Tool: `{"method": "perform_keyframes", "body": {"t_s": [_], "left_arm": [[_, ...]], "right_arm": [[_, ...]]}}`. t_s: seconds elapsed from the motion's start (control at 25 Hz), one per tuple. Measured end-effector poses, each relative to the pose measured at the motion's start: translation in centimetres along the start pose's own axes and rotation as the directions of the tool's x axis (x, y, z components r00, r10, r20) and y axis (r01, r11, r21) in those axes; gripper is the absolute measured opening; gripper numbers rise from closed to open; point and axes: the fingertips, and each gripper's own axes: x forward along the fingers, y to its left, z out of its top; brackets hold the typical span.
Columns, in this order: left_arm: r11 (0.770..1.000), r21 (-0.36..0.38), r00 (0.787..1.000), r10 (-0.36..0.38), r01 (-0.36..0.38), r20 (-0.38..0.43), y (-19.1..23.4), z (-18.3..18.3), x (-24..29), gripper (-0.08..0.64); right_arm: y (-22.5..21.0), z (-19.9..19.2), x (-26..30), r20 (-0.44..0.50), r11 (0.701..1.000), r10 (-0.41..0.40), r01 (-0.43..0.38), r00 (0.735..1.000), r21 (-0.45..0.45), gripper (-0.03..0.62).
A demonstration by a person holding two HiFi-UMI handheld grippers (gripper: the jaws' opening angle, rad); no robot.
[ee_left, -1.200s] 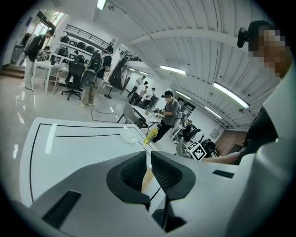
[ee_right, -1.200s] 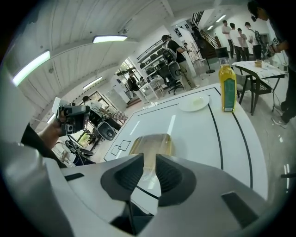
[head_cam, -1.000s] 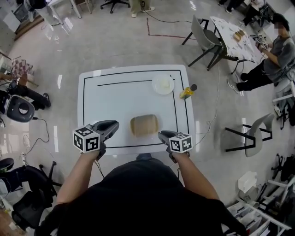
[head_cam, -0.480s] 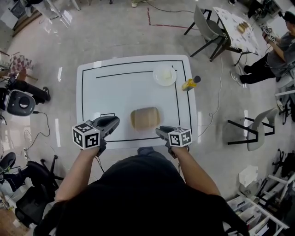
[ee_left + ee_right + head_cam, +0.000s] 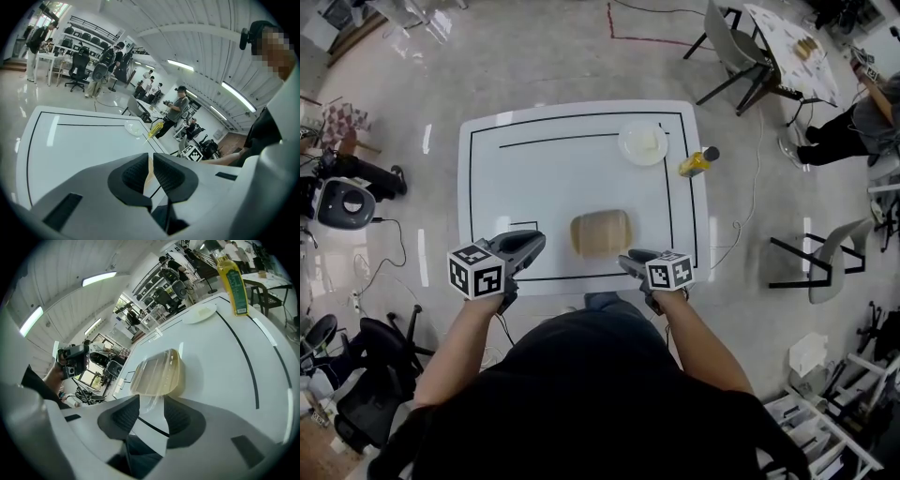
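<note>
Near the front edge of the white table (image 5: 544, 178), a little right of its middle, lies a tan loaf in a clear bag (image 5: 601, 232), flat on the surface inside the black border line (image 5: 581, 276). The right gripper (image 5: 630, 259) sits just off the loaf's near right corner. In the right gripper view its jaws (image 5: 151, 404) stand apart and grasp nothing, with the bag's loose plastic end showing in the gap at their tips and the loaf (image 5: 158, 373) straight ahead. The left gripper (image 5: 534, 244) hangs over the near edge, a short way left of the loaf and not touching it. In the left gripper view its jaws (image 5: 149, 161) are drawn almost together, leaving only a thin slit with nothing caught in it.

Bare tabletop stretches left of the loaf and behind it. At the far right corner, well apart from the loaf, rest a white plate (image 5: 642, 142) and, just beside it at the right edge on the border line, a yellow oil bottle (image 5: 696, 164). Beyond that edge is grey floor, then a grey chair (image 5: 811, 267).
</note>
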Motion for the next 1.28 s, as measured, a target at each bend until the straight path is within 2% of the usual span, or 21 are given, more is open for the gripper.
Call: {"method": "perform_keyframes", "body": {"t_s": [0.24,0.84,0.92,1.0,1.28], "left_arm": [[1.0,-0.015,1.0,-0.002,0.002,-0.009,0.3,-0.3,0.7,0.051],[0.999,-0.044,1.0,-0.018,0.017,-0.022,0.3,-1.1,1.7,0.051],[0.999,-0.046,1.0,-0.018,0.017,-0.024,0.2,-1.2,1.8,0.051],[0.999,-0.048,0.999,-0.02,0.019,-0.027,0.1,-1.3,2.0,0.051],[0.998,-0.051,0.999,-0.025,0.024,-0.031,0.0,-1.5,2.3,0.051]], "right_arm": [[-0.4,-0.7,1.0,-0.037,0.999,0.035,-0.034,0.999,0.019,0.193],[-0.5,-1.0,2.5,-0.018,0.982,0.125,-0.121,0.992,0.148,0.192],[-0.3,-0.7,2.5,-0.012,0.981,0.129,-0.125,0.992,0.15,0.178],[-0.4,-0.8,2.5,-0.014,0.982,0.126,-0.122,0.992,0.144,0.13],[0.0,-1.1,3.1,-0.023,0.978,0.154,-0.149,0.988,0.144,0.12]]}}
